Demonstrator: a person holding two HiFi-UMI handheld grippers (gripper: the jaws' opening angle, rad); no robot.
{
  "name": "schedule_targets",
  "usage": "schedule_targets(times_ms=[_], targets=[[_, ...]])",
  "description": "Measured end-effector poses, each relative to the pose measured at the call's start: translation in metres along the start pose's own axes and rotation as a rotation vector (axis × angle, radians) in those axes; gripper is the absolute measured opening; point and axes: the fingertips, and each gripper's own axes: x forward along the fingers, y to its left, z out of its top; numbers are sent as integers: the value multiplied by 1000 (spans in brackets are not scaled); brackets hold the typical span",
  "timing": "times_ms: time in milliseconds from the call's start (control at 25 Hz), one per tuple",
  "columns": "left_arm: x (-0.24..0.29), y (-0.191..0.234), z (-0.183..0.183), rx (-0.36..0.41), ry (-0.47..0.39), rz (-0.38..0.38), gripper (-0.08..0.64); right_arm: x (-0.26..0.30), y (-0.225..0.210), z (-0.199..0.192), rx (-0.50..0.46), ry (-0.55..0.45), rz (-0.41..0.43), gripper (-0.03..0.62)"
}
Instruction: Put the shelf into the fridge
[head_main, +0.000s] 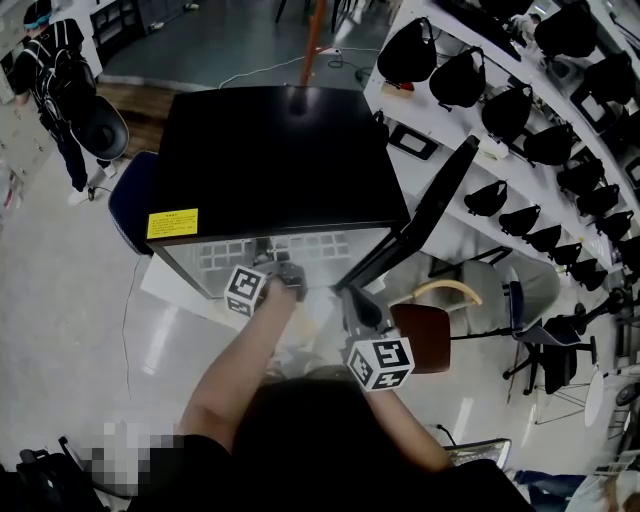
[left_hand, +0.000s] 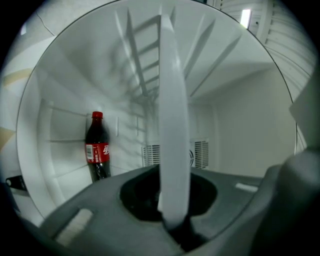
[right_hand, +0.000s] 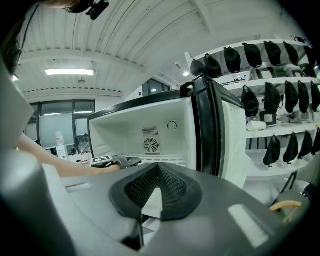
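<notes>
Here, the shelf (left_hand: 172, 125) is clamped edge-on by the left gripper (left_hand: 172, 222), whose fingers are pressed onto its white rim. From those jaws the long axis of the shelf is seen to run straight ahead, toward 12 o'clock, into the open cavity of the fridge (head_main: 270, 150), so it is already partly inside and appears roughly level.

The right gripper (right_hand: 157, 167) is held outside, at about 5 o'clock from the left one and beside the open door (head_main: 420, 215). Its fingertips are closed together with nothing between them. The left gripper is therefore judged the nearer and the only 1 on the shelf.

The next push is expected along 12 o'clock, with the side ledges at 9 o'clock to be met squarely.

A cola bottle (left_hand: 96, 150) is stood against the left wall at 10 o'clock. Its red label carries white script that cannot be read. The print on the yellow sticker (head_main: 172, 223) on the fridge top is likewise too small to read.
</notes>
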Motion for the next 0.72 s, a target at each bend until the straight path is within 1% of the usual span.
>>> schedule_targets(times_ms=[440, 720], targets=[[12, -1, 0, 29, 25, -17, 44, 0, 2, 0, -5, 4, 3, 2], [17, 0, 1, 16, 22, -6, 40, -3, 6, 0, -8, 3, 0, 2]])
